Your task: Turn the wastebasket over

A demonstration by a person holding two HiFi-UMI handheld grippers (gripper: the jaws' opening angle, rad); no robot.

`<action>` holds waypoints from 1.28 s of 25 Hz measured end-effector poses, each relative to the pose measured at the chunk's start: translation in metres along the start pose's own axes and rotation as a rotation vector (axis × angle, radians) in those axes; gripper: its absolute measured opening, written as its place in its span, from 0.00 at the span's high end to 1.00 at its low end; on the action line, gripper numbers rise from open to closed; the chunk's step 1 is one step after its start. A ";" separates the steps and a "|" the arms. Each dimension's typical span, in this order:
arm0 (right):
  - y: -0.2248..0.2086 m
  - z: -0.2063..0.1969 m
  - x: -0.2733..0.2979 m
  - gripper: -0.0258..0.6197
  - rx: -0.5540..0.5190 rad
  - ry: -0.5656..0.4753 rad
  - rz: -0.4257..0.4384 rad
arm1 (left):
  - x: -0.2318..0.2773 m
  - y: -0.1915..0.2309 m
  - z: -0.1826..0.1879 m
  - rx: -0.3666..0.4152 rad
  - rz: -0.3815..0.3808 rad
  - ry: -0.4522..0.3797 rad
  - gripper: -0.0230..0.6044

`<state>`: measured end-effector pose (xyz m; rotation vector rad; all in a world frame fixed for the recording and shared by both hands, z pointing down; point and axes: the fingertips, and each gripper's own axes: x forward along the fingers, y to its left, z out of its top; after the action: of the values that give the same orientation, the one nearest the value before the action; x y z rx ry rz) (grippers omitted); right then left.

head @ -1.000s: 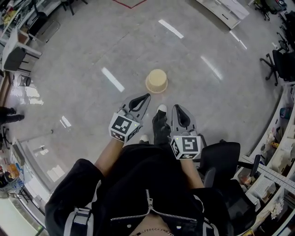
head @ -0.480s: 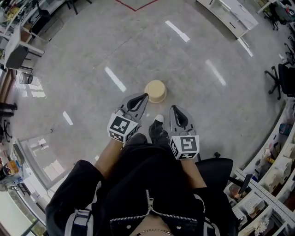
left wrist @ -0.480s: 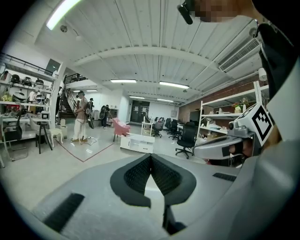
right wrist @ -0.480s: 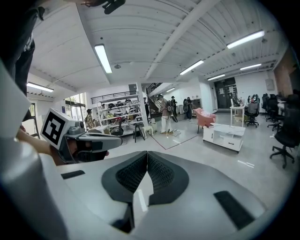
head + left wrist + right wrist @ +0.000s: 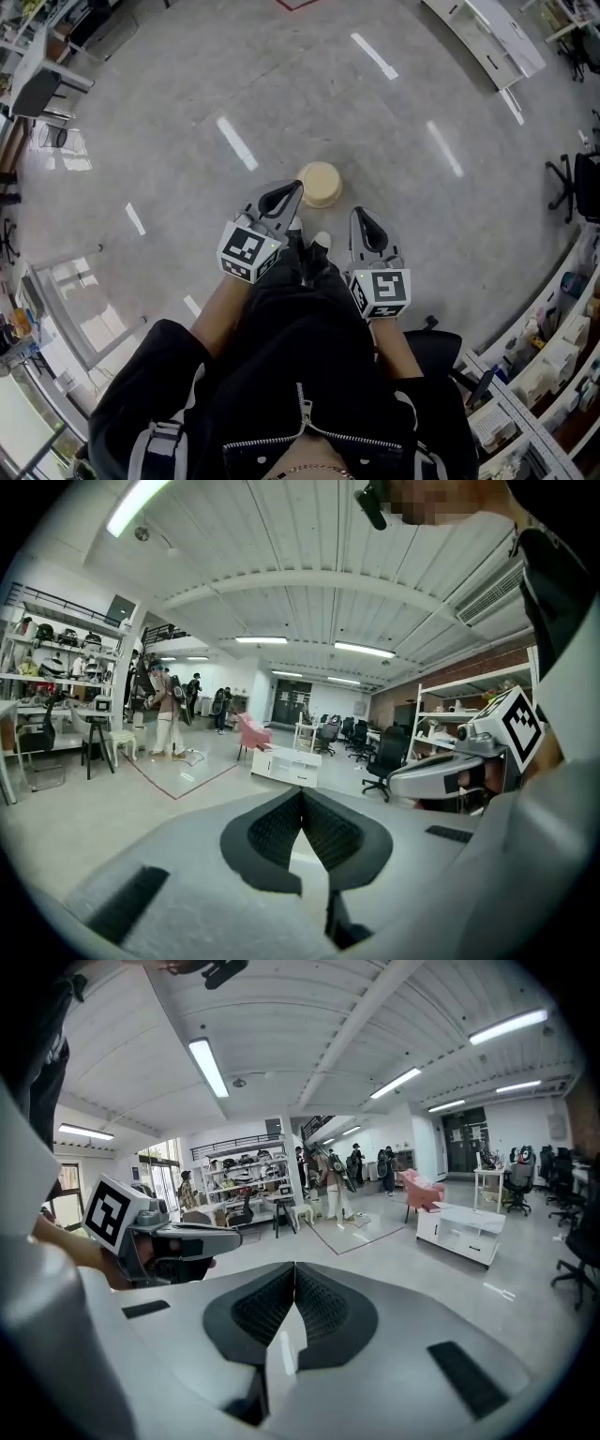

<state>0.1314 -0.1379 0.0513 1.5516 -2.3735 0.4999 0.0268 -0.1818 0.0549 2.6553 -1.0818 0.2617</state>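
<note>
The wastebasket is a small cream round bin on the grey floor in the head view, with its narrower flat end up and its wider rim down. My left gripper is shut with nothing in it, and its tip lies right beside the basket's left edge in that view. My right gripper is also shut on nothing, a little below and to the right of the basket. The left gripper's and the right gripper's own views show the jaws closed together and no basket. The person's shoe shows between the grippers.
A low white cabinet stands at the upper right and a chair at the upper left. A black office chair is close behind on the right. People stand far across the room by red floor tape.
The person has stepped towards the wastebasket, carrying both shut grippers forward. The basket now sits next to the left gripper's tip instead of well ahead of it.
</note>
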 end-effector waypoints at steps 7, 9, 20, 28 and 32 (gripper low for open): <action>-0.010 0.008 0.027 0.94 0.033 0.008 -0.066 | 0.031 0.026 0.014 0.027 -0.073 -0.008 0.96; -0.009 0.011 0.034 0.94 0.034 0.010 -0.074 | 0.036 0.032 0.018 0.033 -0.088 -0.014 0.96; -0.037 0.028 0.047 0.94 0.021 -0.020 -0.117 | 0.067 0.038 0.025 0.043 -0.114 -0.020 0.96; -0.056 0.038 0.051 0.94 -0.003 -0.024 -0.002 | 0.079 0.032 0.027 0.009 0.010 -0.025 0.96; -0.071 0.038 0.055 0.94 -0.022 -0.010 0.050 | 0.089 0.025 0.028 0.002 0.060 -0.037 0.96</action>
<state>0.1734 -0.2250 0.0490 1.4921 -2.4222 0.4757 0.0735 -0.2664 0.0559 2.6424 -1.1743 0.2260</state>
